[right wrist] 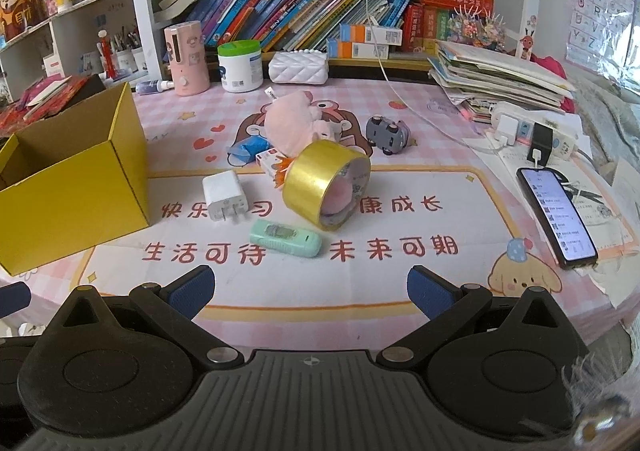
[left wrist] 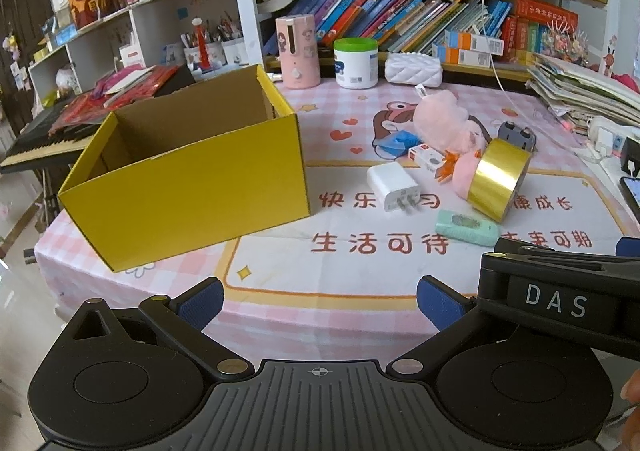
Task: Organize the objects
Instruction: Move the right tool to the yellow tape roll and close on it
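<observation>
An open yellow cardboard box point(left wrist: 188, 187) stands at the table's left; it also shows in the right wrist view point(right wrist: 76, 179). Loose items lie right of it: a gold tape roll point(right wrist: 326, 183), a white charger point(right wrist: 224, 195), a mint green case point(right wrist: 286, 237), a pink plush toy point(right wrist: 292, 123), a grey toy car point(right wrist: 388, 133), a small red-white box point(right wrist: 270, 161) and a blue wrapper point(right wrist: 246, 149). My left gripper point(left wrist: 320, 301) is open and empty before the table's front edge. My right gripper point(right wrist: 310, 291) is open and empty, near the green case.
A phone point(right wrist: 556, 219) lies at the right on papers, by a power strip point(right wrist: 536, 131) and a book stack point(right wrist: 500, 79). A pink dispenser point(right wrist: 186, 57), a white jar point(right wrist: 240, 67) and a white pouch point(right wrist: 298, 67) stand at the back below bookshelves. A keyboard point(left wrist: 44, 139) sits left.
</observation>
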{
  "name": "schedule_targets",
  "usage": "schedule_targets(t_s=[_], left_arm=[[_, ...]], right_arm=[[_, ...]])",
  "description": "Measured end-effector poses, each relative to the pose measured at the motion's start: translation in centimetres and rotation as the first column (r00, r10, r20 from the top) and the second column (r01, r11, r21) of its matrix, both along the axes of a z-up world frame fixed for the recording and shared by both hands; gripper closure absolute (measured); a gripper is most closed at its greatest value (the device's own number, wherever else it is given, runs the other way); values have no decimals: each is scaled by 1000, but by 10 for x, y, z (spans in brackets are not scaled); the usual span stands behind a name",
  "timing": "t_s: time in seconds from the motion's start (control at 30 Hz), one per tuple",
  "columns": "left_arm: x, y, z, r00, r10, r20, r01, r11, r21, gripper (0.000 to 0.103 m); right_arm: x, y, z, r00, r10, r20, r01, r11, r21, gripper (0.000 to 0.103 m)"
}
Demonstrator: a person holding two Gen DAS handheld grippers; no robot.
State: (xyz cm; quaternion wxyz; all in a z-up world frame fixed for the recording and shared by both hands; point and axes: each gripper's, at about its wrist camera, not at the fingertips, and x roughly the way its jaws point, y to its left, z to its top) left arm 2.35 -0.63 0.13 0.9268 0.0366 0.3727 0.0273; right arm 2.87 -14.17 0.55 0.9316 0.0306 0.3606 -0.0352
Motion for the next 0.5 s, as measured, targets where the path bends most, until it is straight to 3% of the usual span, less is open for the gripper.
schedule_targets(t_s=[0.5], left_arm=[[26, -9, 1, 996, 88, 10, -88, 996, -32, 0]], right_arm=[[34, -22, 4, 997, 67, 31, -67, 998, 10, 0]])
